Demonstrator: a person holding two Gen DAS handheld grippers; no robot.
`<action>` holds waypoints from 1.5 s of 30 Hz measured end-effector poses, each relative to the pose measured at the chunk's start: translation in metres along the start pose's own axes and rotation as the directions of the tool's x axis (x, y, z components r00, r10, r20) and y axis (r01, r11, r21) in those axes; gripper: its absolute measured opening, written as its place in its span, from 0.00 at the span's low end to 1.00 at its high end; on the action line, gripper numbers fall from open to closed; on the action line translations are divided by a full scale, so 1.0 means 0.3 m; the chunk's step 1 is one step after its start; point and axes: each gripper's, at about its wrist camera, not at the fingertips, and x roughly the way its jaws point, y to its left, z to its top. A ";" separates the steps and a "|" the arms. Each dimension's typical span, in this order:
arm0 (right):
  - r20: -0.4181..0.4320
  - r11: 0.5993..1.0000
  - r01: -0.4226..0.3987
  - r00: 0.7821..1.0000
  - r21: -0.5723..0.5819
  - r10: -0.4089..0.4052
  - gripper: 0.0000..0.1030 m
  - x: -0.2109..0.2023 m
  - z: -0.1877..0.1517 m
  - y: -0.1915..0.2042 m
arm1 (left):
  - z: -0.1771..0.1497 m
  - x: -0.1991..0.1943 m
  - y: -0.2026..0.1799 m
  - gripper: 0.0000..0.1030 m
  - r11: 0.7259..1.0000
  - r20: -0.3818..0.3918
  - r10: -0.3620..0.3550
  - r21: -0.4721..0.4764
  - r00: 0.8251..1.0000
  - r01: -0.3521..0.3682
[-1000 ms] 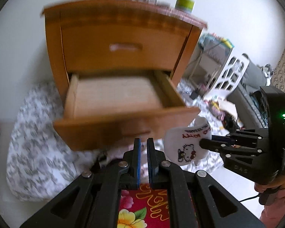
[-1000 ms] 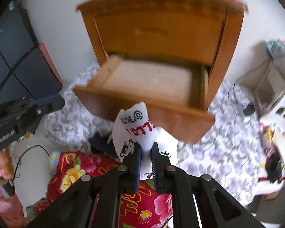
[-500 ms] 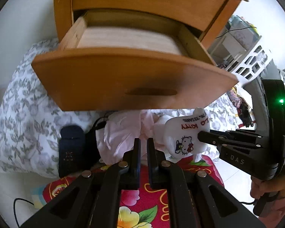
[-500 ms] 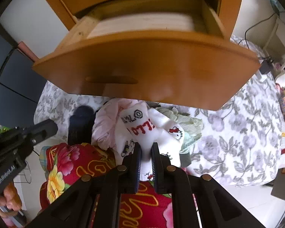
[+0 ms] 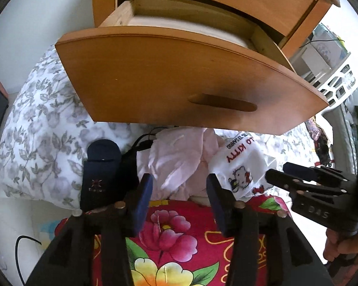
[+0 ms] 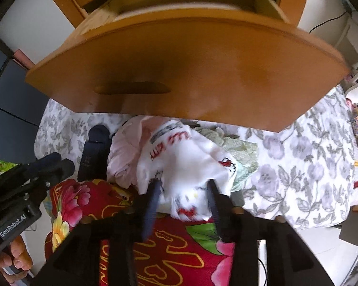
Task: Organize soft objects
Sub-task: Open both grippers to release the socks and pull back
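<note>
A white Hello Kitty sock point(image 6: 186, 162) lies on the clothes pile under the open drawer, between the fingers of my right gripper point(image 6: 182, 188). Those jaws are opening and no longer pinch it. The same sock point(image 5: 241, 166) shows in the left wrist view, just beyond the right gripper point(image 5: 278, 170). My left gripper point(image 5: 179, 188) points down at a pink garment point(image 5: 176, 157). Its jaws are opening too, with nothing between them. A navy sock point(image 5: 100, 166) lies to the left of the pink garment. The left gripper point(image 6: 59, 162) appears at the left edge of the right wrist view.
The wooden drawer front point(image 5: 179, 78) hangs out over the pile, close above both grippers. A red floral cloth point(image 5: 179, 233) lies under the fingers, on a grey-flowered sheet point(image 5: 40, 128). A pale green cloth point(image 6: 241, 152) sits right of the white sock. A white basket point(image 5: 336, 81) stands far right.
Both grippers sank from drawer height to the pile below the drawer front. Both went from shut to open, and the right one released the white sock.
</note>
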 end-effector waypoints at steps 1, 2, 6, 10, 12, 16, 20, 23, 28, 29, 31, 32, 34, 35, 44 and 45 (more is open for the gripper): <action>0.006 1.000 0.001 1.000 0.000 -0.001 0.47 -0.008 -0.003 -0.001 | -0.001 0.001 0.002 0.51 1.000 -0.001 0.003 0.002 1.000 -0.003; 0.013 1.000 0.000 1.000 0.003 0.000 0.48 -0.015 -0.006 -0.004 | -0.003 0.000 0.002 0.59 1.000 -0.002 0.009 0.002 1.000 -0.009; 0.065 0.999 0.012 0.998 0.037 -0.015 0.63 -0.055 -0.031 -0.022 | -0.012 -0.011 0.005 0.72 0.999 0.009 0.037 -0.001 0.999 -0.037; 0.098 0.995 0.037 0.994 0.088 -0.045 0.75 -0.083 -0.054 -0.049 | -0.014 -0.012 0.018 0.73 0.998 0.013 0.064 -0.021 0.998 -0.064; 0.111 0.993 0.049 0.992 0.106 -0.061 0.78 -0.091 -0.065 -0.061 | -0.016 -0.008 0.025 0.83 0.997 0.016 0.077 -0.027 0.997 -0.077; 0.131 0.988 0.067 0.988 0.138 -0.085 0.87 -0.106 -0.086 -0.081 | -0.018 -0.005 0.025 0.88 0.995 0.031 0.100 -0.022 0.995 -0.099; 0.150 0.988 0.075 0.984 0.136 -0.095 0.96 -0.122 -0.094 -0.078 | -0.016 -0.016 0.025 0.92 0.993 0.054 0.118 -0.021 0.992 -0.117; 0.182 0.987 0.090 0.977 0.136 -0.114 1.00 -0.145 -0.095 -0.072 | -0.011 -0.029 0.023 0.92 0.991 0.065 0.137 -0.018 0.988 -0.136; 0.217 0.983 0.105 0.967 0.151 -0.137 1.00 -0.183 -0.090 -0.070 | -0.006 -0.064 0.018 0.93 0.991 0.089 0.133 -0.018 0.987 -0.132; 0.226 0.982 0.105 0.964 0.156 -0.139 1.00 -0.193 -0.089 -0.072 | -0.004 -0.072 0.015 0.93 0.991 0.092 0.134 -0.016 0.987 -0.133; 0.244 0.981 0.109 0.959 0.162 -0.147 1.00 -0.211 -0.085 -0.069 | -0.001 -0.083 0.012 0.93 0.990 0.099 0.143 -0.013 0.985 -0.142; 0.249 0.981 0.111 0.957 0.161 -0.149 1.00 -0.218 -0.084 -0.070 | 0.002 -0.089 0.011 0.93 0.989 0.103 0.150 -0.010 0.983 -0.149; 0.266 0.981 0.114 0.952 0.159 -0.154 1.00 -0.236 -0.081 -0.064 | 0.008 -0.097 0.008 0.93 0.986 0.107 0.165 -0.007 0.980 -0.165; 0.273 0.981 0.115 0.949 0.157 -0.155 1.00 -0.243 -0.079 -0.060 | 0.011 -0.102 0.007 0.93 0.985 0.110 0.171 -0.007 0.979 -0.171; 0.305 0.982 0.126 0.938 0.139 -0.164 1.00 -0.273 -0.059 -0.034 | 0.022 -0.115 0.005 0.93 0.978 0.118 0.210 -0.007 0.971 -0.210; 0.307 0.982 0.130 0.937 0.136 -0.166 1.00 -0.274 -0.056 -0.030 | 0.024 -0.119 0.006 0.93 0.978 0.121 0.209 -0.008 0.970 -0.209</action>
